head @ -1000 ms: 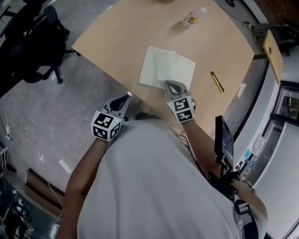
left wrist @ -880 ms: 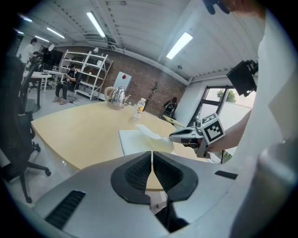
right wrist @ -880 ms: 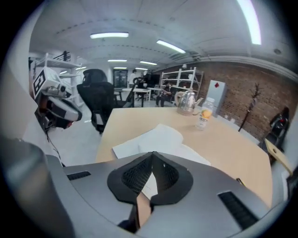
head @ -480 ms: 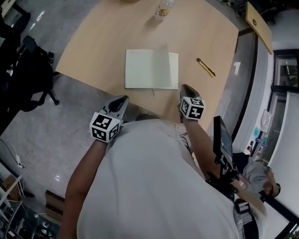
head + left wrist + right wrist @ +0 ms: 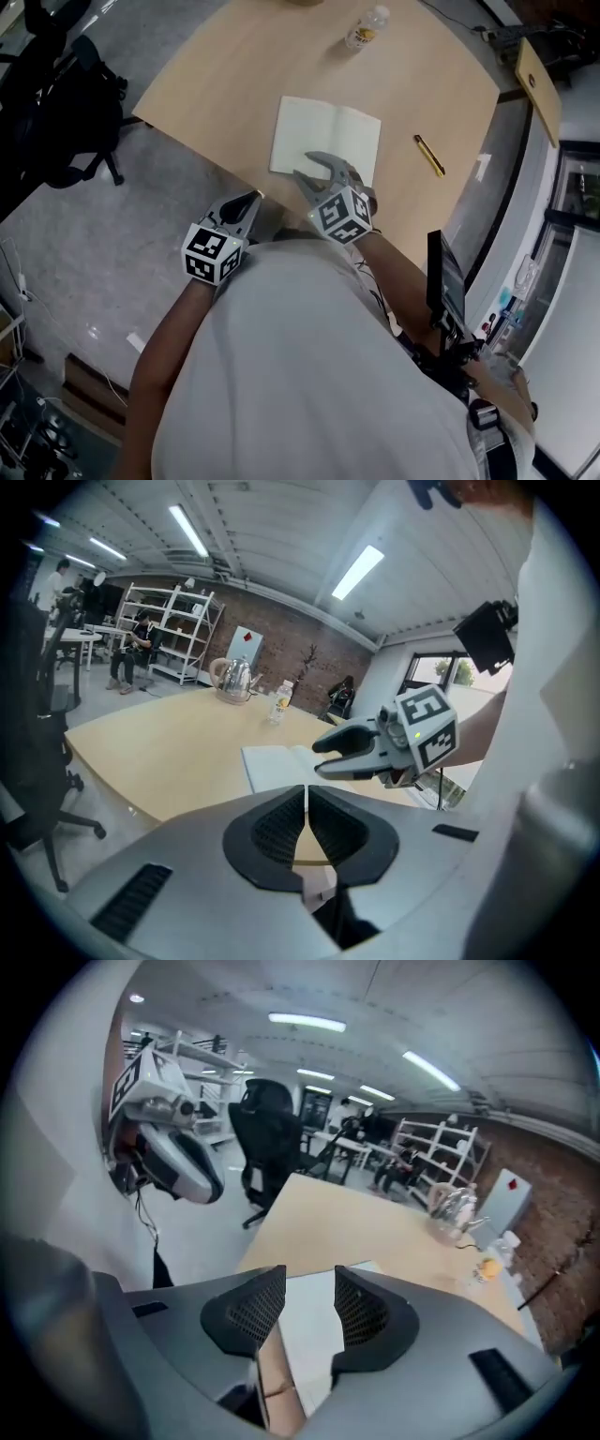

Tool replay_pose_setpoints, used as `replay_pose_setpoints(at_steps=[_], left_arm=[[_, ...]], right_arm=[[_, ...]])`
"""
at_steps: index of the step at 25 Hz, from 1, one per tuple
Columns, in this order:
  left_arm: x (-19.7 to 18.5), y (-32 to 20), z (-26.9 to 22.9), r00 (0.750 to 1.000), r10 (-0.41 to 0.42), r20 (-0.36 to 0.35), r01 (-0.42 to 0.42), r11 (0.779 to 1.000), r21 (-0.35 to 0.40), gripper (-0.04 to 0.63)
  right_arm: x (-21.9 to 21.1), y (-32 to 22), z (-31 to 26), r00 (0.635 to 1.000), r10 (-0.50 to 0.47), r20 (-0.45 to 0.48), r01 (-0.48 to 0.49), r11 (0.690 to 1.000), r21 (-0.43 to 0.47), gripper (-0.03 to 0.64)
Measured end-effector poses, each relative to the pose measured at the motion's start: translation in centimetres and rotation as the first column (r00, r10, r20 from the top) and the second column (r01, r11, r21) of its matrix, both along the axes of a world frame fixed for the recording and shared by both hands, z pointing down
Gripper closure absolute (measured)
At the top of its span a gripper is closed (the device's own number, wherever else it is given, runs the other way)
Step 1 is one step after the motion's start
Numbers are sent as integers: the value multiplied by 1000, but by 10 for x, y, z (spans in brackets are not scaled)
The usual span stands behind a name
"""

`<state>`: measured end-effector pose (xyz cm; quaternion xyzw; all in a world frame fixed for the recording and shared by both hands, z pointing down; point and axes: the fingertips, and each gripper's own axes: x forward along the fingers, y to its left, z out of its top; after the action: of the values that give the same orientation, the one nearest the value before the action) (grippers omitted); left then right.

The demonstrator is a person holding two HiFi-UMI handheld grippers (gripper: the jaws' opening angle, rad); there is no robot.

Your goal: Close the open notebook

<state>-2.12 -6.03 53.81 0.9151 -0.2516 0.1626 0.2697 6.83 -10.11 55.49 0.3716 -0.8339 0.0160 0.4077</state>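
Observation:
The notebook (image 5: 325, 141) lies open on the wooden table (image 5: 216, 84), its pale pages flat; it also shows in the left gripper view (image 5: 270, 764) and under the right jaws (image 5: 314, 1340). My right gripper (image 5: 307, 166) hangs over the notebook's near edge. Its jaws are opening and nothing is between them (image 5: 309, 1302). My left gripper (image 5: 251, 201) stays off the table's near edge, left of the notebook, with its jaws shut on nothing (image 5: 306, 803).
A small bottle (image 5: 366, 28) stands at the table's far side, and a yellow pen (image 5: 430, 156) lies right of the notebook. A kettle (image 5: 232, 677) sits further back. A black office chair (image 5: 66, 112) stands on the floor to the left.
The right gripper was shut at the notebook's near edge, swung off to the right, and is now back over that edge with its jaws open. The left gripper has not moved.

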Motion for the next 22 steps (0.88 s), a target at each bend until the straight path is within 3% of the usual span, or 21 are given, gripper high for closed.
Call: replay_pose_setpoints(at_steps=[3, 6, 10, 15, 19, 22], left_arm=[[-28, -1, -1, 996, -87, 6, 87, 996, -2, 578], [-60, 0, 1, 983, -185, 15, 185, 983, -15, 578], [-97, 9, 12, 950, -310, 22, 311, 949, -48, 578], [-120, 20, 21, 925, -380, 25, 381, 922, -72, 578], [-131, 24, 23, 912, -409, 24, 409, 909, -79, 578], [-133, 24, 21, 916, -401, 20, 401, 913, -75, 578]], right_arm=[[-23, 2, 52, 989, -124, -84, 109, 979, -172, 474], [-35, -1, 82, 967, -201, -155, 159, 956, -248, 476], [-49, -5, 105, 943, -266, -201, 201, 935, -294, 476], [-54, -12, 125, 917, -286, -279, 197, 931, -308, 476], [-56, -8, 127, 930, -259, -260, 175, 936, -306, 504], [-53, -9, 127, 942, -222, -252, 146, 946, -288, 551]])
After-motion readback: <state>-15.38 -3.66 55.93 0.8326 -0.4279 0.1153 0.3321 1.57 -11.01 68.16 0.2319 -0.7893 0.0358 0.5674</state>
